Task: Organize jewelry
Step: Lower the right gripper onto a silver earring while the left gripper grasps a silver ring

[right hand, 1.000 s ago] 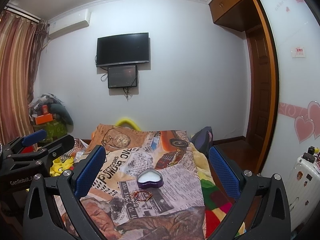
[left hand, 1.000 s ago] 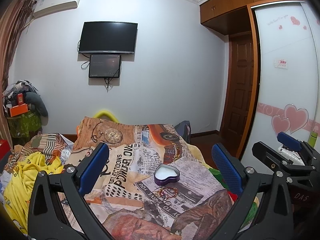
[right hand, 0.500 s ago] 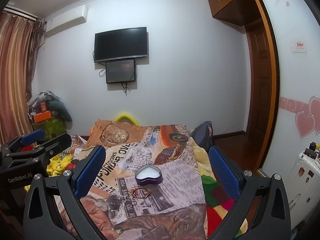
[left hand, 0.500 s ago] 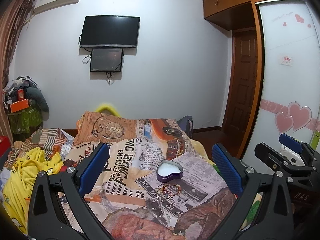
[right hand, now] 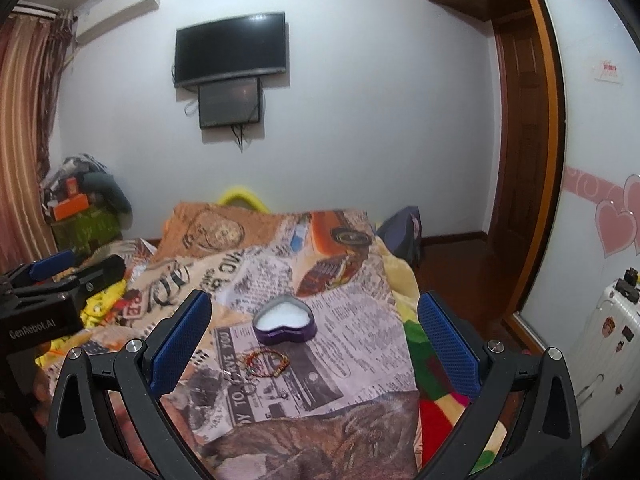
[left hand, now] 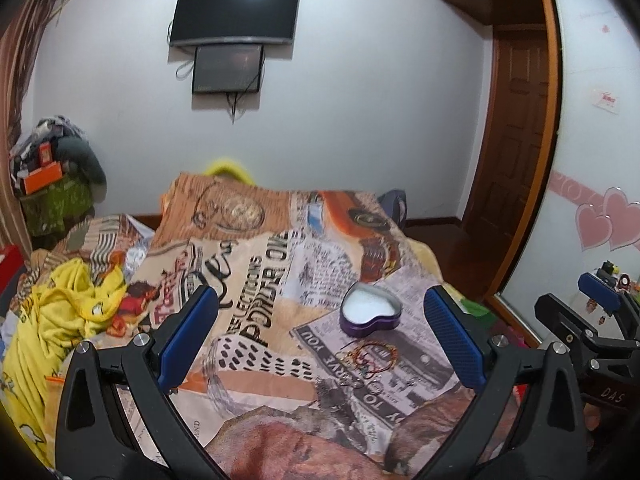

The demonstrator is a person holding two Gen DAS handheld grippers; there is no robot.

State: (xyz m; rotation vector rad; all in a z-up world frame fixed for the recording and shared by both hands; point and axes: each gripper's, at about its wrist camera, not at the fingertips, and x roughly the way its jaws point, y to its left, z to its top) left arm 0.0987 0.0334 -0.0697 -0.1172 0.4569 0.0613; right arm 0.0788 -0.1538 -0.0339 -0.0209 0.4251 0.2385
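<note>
Bed (left hand: 256, 264), both tools (left hand: 320, 336) (right hand: 314, 336) hovering agape

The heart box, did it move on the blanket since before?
No. The heart box sits on the same newspaper patch of the blanket, just beyond the bracelets. Only the cameras tilted down.

a bedroom in a home. a bed (right hand: 328, 248) draped with a newspaper-print blanket (left hand: 256, 280) fills the near middle, with a crumpled yellow garment (left hand: 60, 312) on its left side. on the far white wall hangs a dark television (right hand: 231, 49) with a smaller screen (right hand: 229, 103) just below it, and an air conditioner (right hand: 116, 14) sits high at the far left beside striped curtains (right hand: 24, 140). to the right stand a wooden door (left hand: 516, 136) and a sliding wardrobe panel with pink hearts (left hand: 608, 220); a white suitcase (right hand: 600, 340) stands near right.
</note>
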